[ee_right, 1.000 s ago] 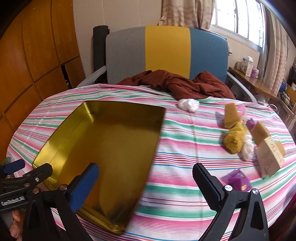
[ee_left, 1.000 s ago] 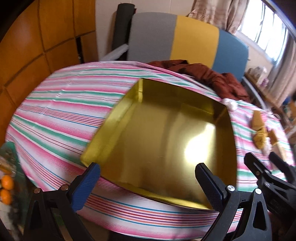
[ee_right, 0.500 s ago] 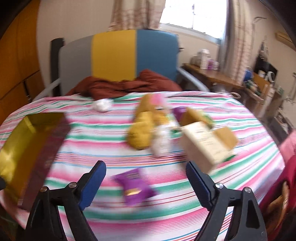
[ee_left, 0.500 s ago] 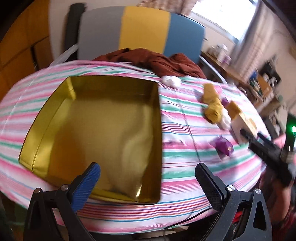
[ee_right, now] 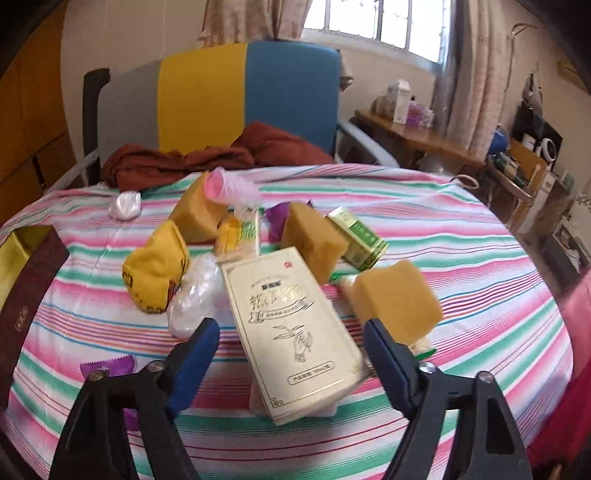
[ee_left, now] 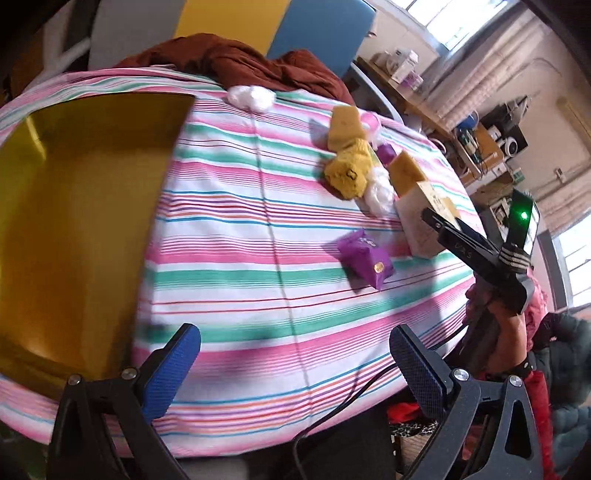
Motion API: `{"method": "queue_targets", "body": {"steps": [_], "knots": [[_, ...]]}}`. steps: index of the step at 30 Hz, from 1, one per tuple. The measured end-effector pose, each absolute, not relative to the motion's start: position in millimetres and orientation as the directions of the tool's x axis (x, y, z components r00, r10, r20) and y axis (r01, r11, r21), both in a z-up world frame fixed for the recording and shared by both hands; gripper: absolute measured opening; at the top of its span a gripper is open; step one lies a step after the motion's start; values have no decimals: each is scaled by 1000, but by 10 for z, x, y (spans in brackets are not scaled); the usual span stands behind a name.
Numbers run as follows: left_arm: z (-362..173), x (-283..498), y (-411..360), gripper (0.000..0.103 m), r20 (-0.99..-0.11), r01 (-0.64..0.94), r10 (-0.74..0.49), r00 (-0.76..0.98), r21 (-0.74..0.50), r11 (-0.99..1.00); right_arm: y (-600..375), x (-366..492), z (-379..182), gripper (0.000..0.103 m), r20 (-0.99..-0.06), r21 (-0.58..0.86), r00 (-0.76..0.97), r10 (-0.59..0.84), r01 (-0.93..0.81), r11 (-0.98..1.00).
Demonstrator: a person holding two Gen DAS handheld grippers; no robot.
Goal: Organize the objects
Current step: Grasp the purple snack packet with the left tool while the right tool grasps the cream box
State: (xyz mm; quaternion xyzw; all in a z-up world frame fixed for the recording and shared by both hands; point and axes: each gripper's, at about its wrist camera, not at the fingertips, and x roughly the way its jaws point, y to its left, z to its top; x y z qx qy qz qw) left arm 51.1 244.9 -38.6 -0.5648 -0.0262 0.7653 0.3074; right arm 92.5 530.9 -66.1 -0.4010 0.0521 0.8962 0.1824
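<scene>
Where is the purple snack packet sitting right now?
In the left wrist view the purple snack packet lies on the striped tablecloth, right of the gold tray, just left of the cream box.

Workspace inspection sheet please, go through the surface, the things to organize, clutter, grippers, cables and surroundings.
Surface: round table under a striped cloth.
Job's things: gold tray at the left, nothing in the part in view; cream box, yellow sponges, green box, pink roller, yellow pouch and purple packet clustered at the right.
Clutter: white plastic wads; brown cloth at the far edge.
Grippers: left gripper open over bare cloth; right gripper closing, the cream box between its pads, not yet pressed.
Cables: black cable below the near edge.
Surroundings: tricolour chair, window, cluttered shelves.
</scene>
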Motion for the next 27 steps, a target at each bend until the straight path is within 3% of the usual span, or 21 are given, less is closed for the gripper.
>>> {"method": "queue_targets", "body": {"steps": [6,15,19,27], "knots": [[-397,546,2799,103,-849,-513,471,-239,-301,-804,5303,994,-764,53,-727,19,-638,253,-387,-922],[-595,372,3277,103,-832,-530,456,-318,-242,-812,5295,1416,-717,52,-663,155,-701,264,-473,-867],[-766,310,3559,103,-868,-522,418,-270,-232,-821,5215,1613,-664,52,-640,142,-710,294,-486,-862],[-851,275,3862,103,-876,-491,334,-347,-134,-861,5134,1842,-615,52,-628,133,-712,314,-496,-858]]}}
